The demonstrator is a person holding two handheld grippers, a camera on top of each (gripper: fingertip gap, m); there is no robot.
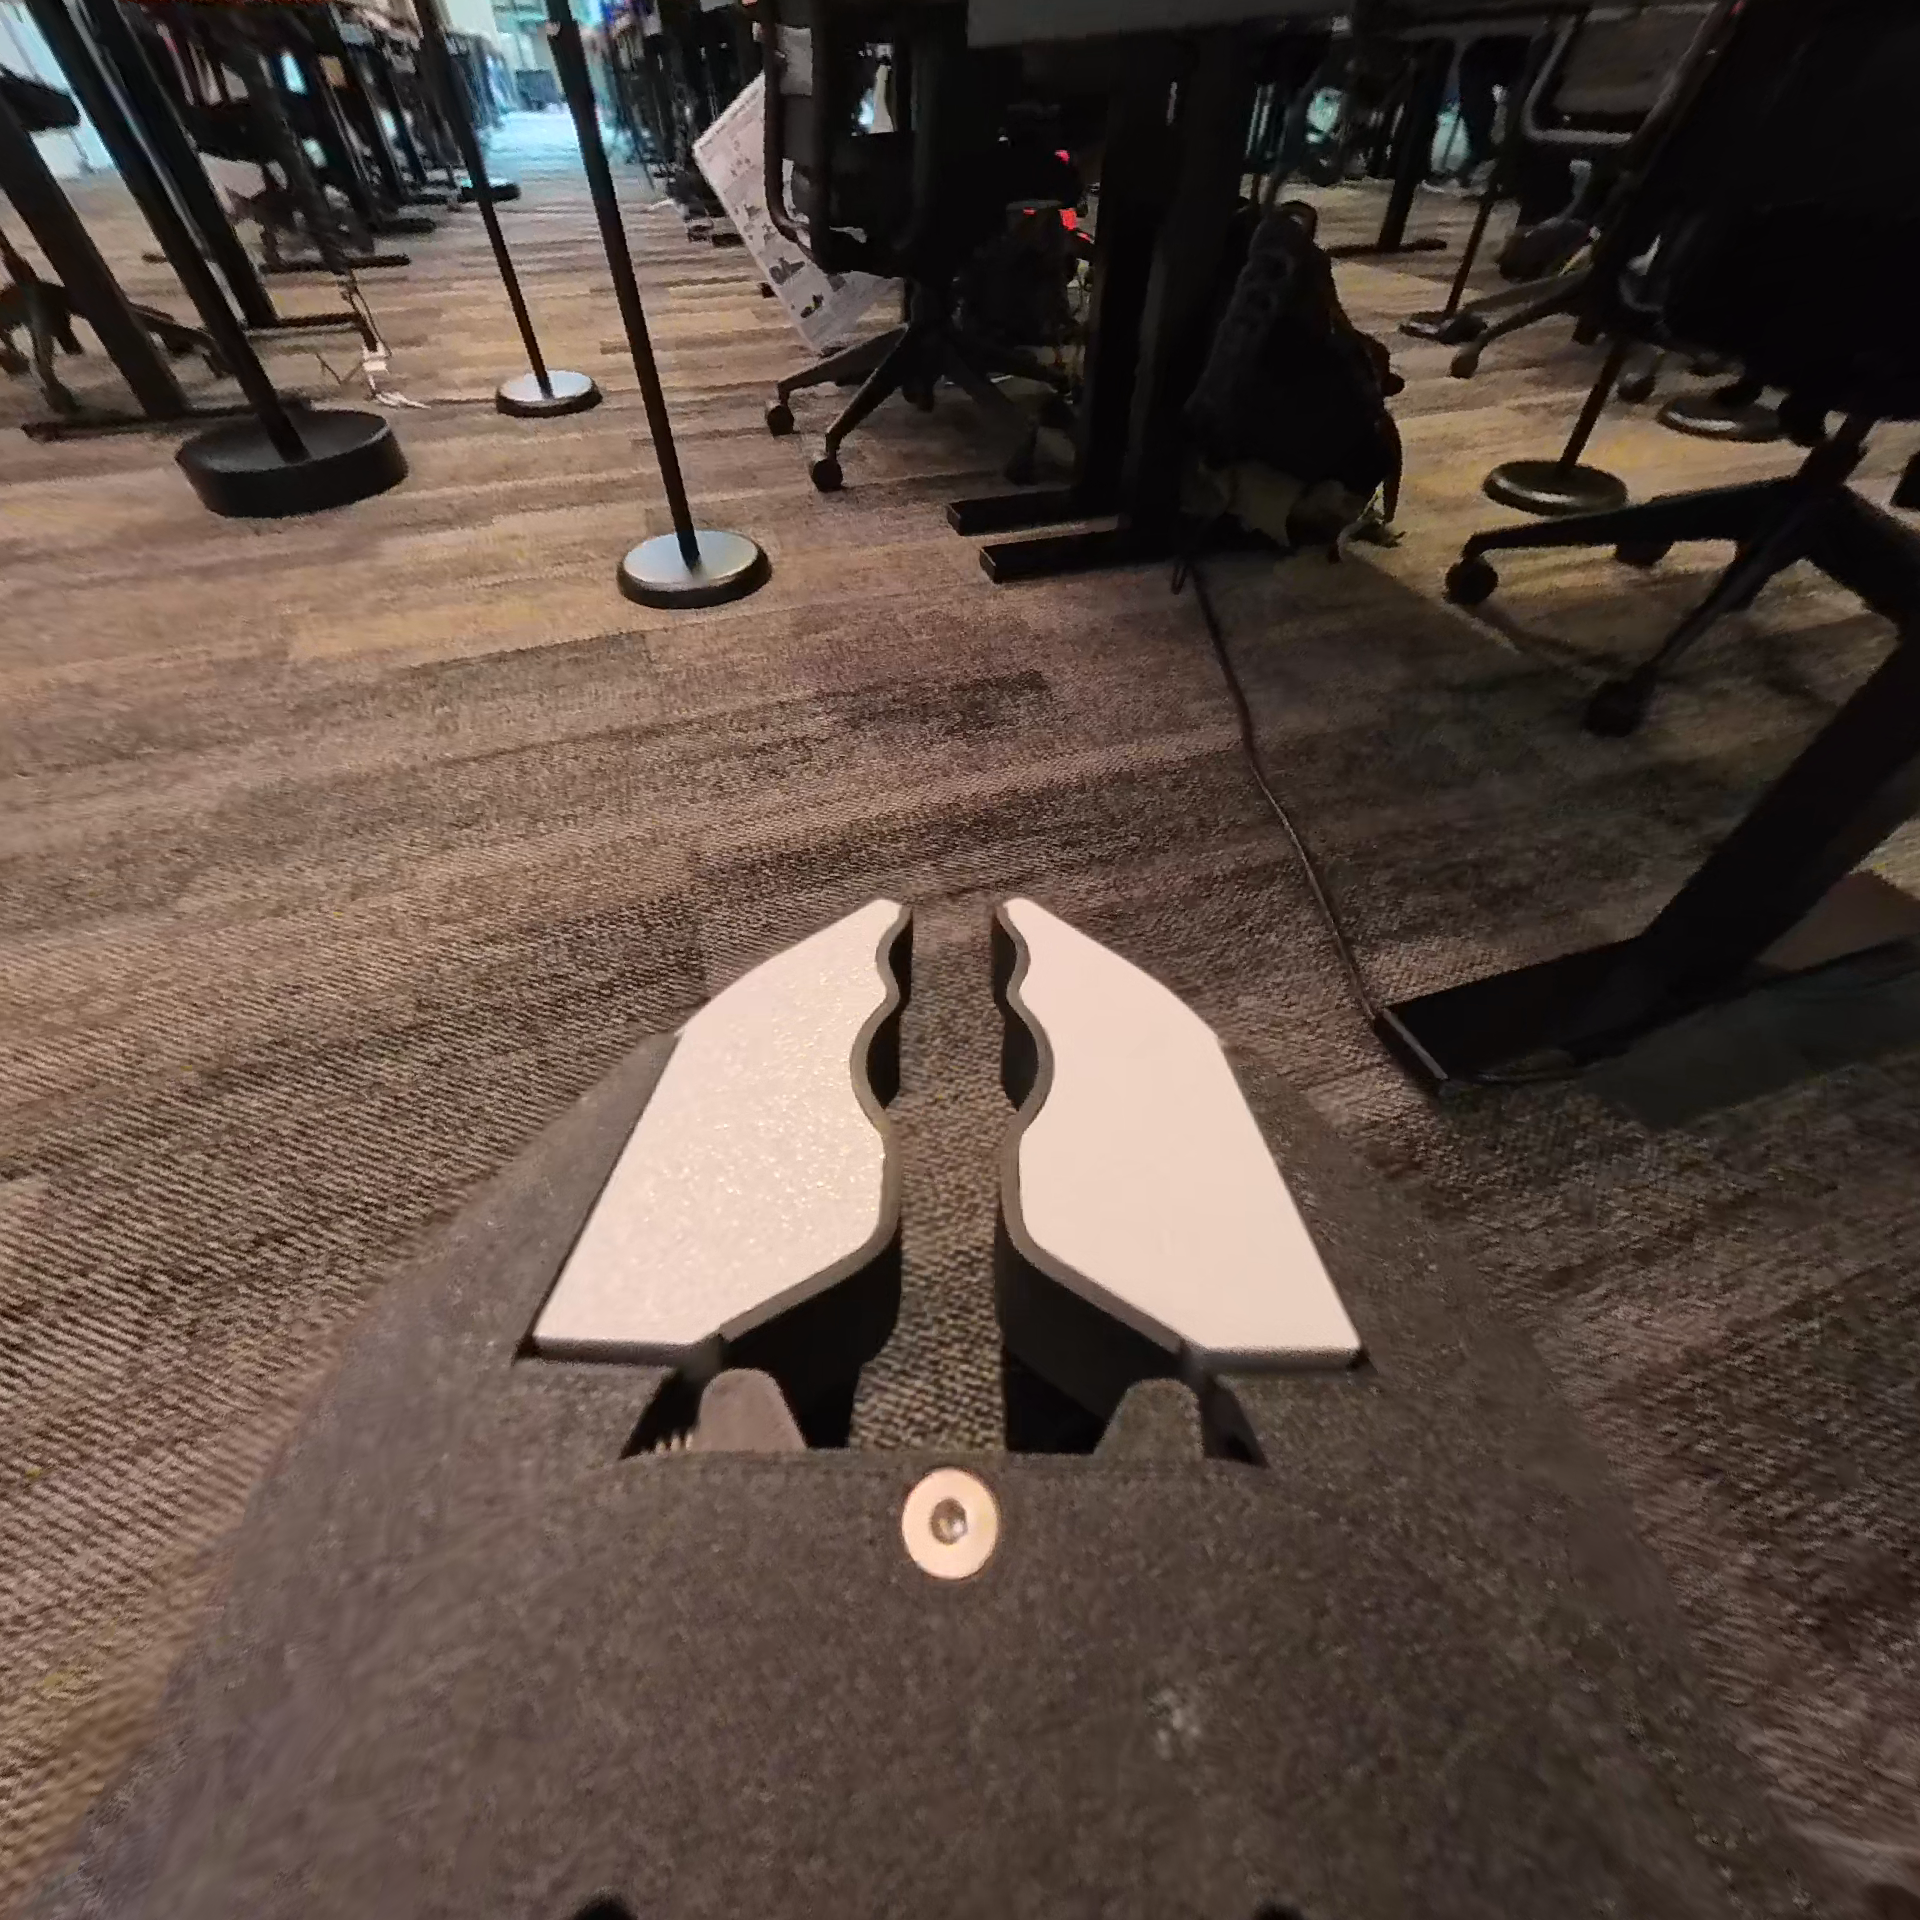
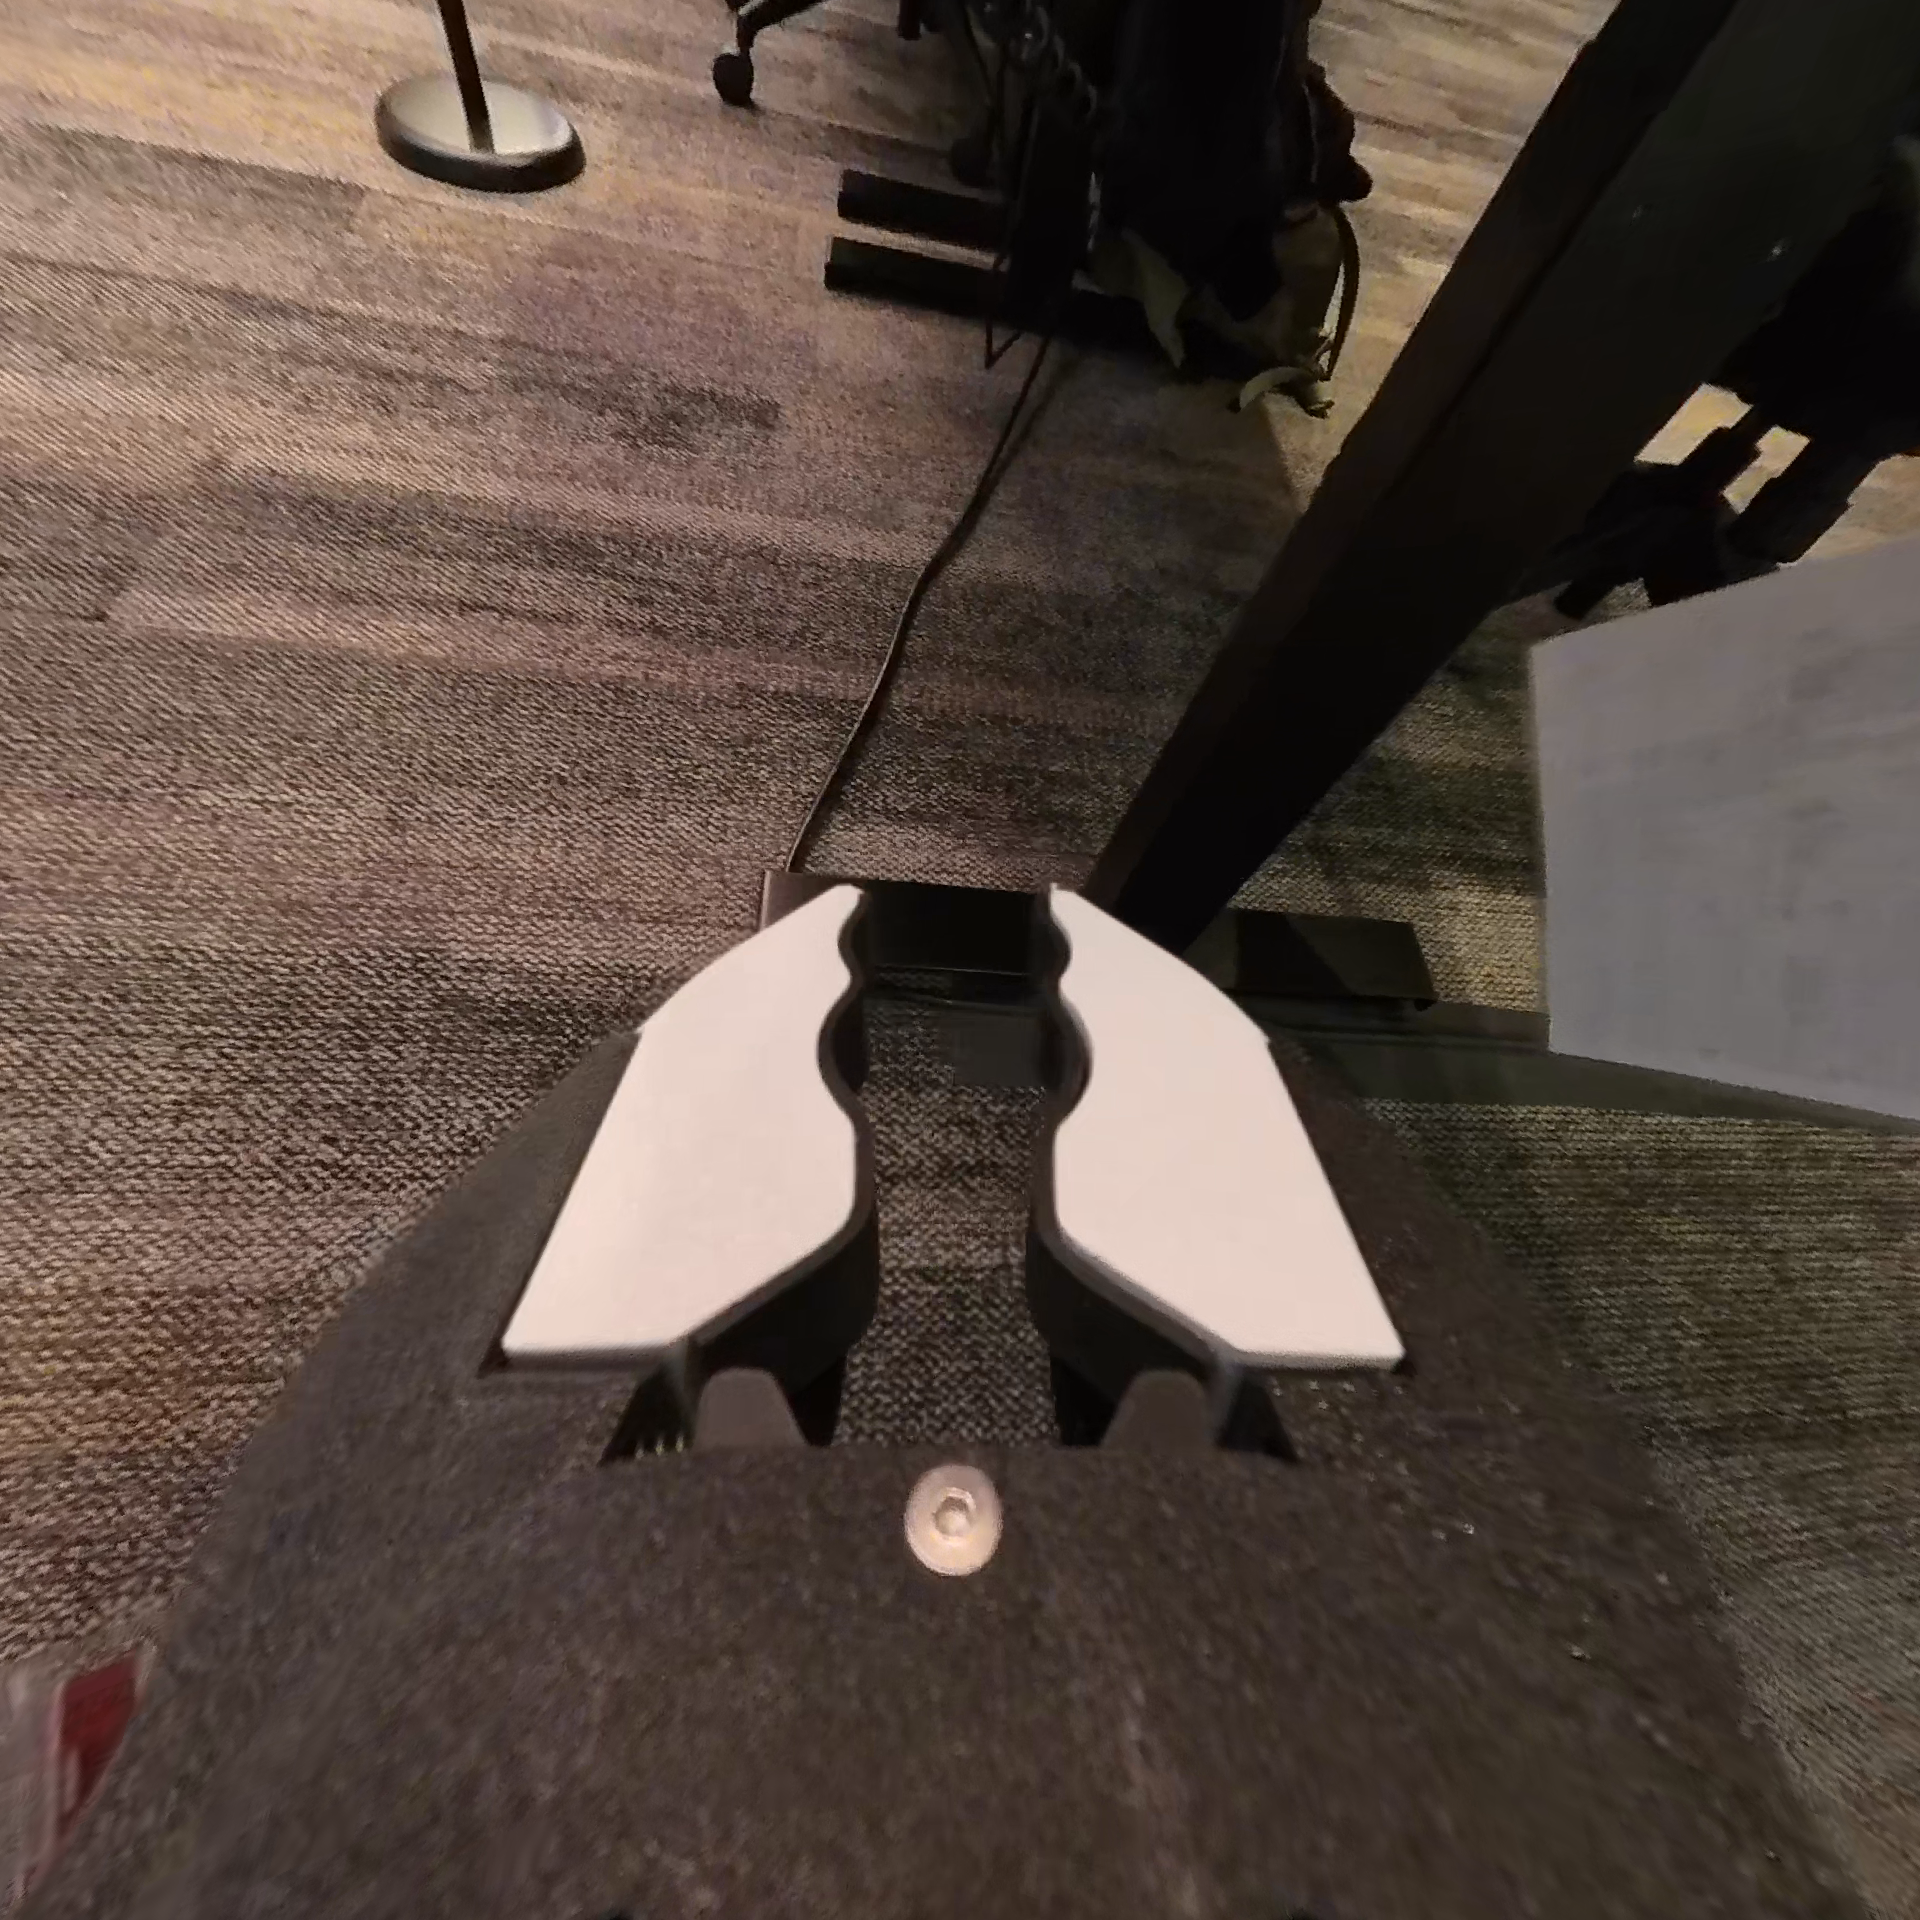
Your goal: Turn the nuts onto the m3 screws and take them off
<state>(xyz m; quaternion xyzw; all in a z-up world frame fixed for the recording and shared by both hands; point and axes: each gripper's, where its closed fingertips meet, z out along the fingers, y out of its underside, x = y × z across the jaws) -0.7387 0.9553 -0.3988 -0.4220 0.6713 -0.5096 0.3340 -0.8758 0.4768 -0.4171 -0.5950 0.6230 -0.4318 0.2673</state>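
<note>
Both tongs are seen low over a grey-brown carpet point(image 1: 520, 790), and nothing is held by either. On the left gripper point(image 1: 952, 914) a narrow gap is kept between the two white-faced fingers point(image 1: 748, 1132), with only carpet showing through it. On the right gripper point(image 2: 951, 904) the fingers point(image 2: 707, 1174) are parted somewhat wider, and between their tips the black foot of a desk point(image 2: 1309, 961) is seen, from which a black desk leg point(image 2: 1455, 499) slants up to the right.

Nuts and m3 screws are not to be found in either view, so their place relative to the tongs cannot be told.

In the left wrist view, round-based black stands point(image 1: 694, 566) are set on the carpet ahead and to the left, and office chairs on castors point(image 1: 914, 384) are grouped beyond them. A dark backpack point(image 1: 1299, 384) is leaned at a desk frame, and a thin black cable point(image 1: 1278, 821) is run across the carpet from it toward the nearer desk foot on the right. A printed sheet point(image 1: 774, 218) is seen tilted beside a chair.

In the right wrist view a pale grey panel point(image 2: 1745, 810) is seen at the right edge, and a blurred red-and-white object point(image 2: 83, 1714) at the lower left corner.
</note>
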